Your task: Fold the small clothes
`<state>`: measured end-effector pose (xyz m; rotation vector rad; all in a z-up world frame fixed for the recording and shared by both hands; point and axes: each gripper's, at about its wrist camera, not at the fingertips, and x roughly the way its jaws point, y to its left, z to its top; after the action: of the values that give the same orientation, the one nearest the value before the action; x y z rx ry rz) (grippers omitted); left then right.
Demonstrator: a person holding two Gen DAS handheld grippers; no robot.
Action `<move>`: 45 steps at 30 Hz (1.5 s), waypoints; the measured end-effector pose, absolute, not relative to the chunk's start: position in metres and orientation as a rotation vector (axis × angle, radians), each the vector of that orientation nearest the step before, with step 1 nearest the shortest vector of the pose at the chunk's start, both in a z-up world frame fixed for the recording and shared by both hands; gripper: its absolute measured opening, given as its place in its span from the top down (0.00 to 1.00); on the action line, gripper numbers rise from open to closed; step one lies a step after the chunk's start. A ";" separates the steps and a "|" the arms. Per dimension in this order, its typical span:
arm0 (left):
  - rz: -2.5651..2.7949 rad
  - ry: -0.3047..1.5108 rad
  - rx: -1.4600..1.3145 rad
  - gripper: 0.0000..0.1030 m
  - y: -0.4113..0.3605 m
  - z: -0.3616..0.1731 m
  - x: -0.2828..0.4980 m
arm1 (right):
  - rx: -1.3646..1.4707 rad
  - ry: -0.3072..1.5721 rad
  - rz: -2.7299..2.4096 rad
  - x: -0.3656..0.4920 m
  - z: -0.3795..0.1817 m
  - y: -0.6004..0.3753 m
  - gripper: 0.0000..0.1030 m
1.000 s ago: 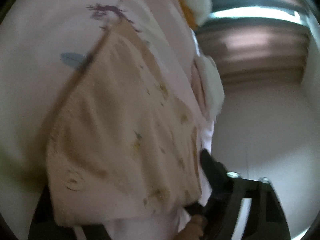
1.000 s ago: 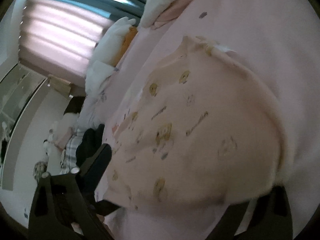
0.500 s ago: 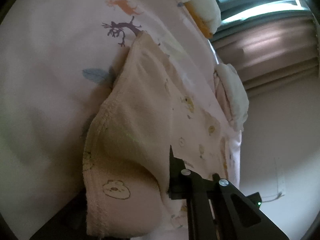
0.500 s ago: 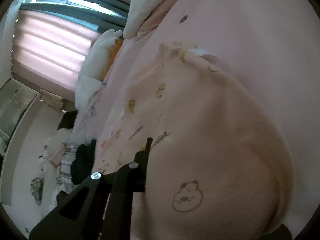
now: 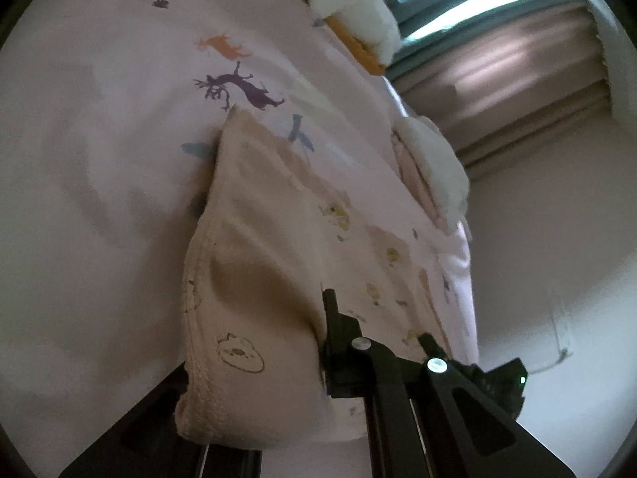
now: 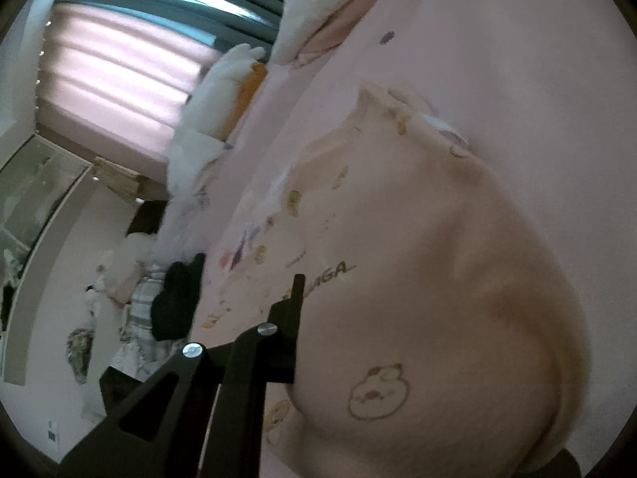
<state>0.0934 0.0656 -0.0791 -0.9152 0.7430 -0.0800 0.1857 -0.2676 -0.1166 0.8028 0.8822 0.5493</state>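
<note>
A small cream garment (image 5: pixel 274 247) printed with little animal faces lies on the pink bedsheet (image 5: pixel 99 151), its near edge bunched and raised. My left gripper (image 5: pixel 314 330) is shut on that near hem. One black finger (image 5: pixel 334 326) shows, while the cloth covers the other. In the right wrist view the same garment (image 6: pixel 430 271) bulges up close to the lens. My right gripper (image 6: pixel 308 318) is shut on its edge. One finger (image 6: pixel 292 318) is visible and the other is hidden under the fabric.
White plush pillows (image 5: pixel 358 12) (image 6: pixel 223 91) sit at the far end of the bed, in front of pink curtains (image 5: pixel 517 71) and a window. A dark item (image 6: pixel 175 298) and plaid cloth (image 6: pixel 139 310) lie beyond the bed's left edge. A pale wall (image 5: pixel 557 259) is on the right.
Both grippers went from open around the flat garment to shut on its near edge. The hem has bunched up and lifted, and the left view has rolled and shifted.
</note>
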 end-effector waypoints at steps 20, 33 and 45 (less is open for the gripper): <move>0.052 0.735 -0.560 0.89 0.032 -0.106 0.031 | 0.634 0.837 0.444 0.118 -0.138 -0.273 0.91; 0.011 0.730 -0.619 0.89 0.042 -0.109 0.027 | 0.657 0.827 0.463 0.113 -0.141 -0.278 0.88; -0.059 0.703 -0.700 0.89 0.051 -0.116 0.024 | 0.717 0.807 0.494 0.109 -0.147 -0.282 0.88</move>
<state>0.0243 0.0512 -0.1162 -0.6999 0.7026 -0.0595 0.1093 -0.2820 -0.1470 0.7166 0.8075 0.4939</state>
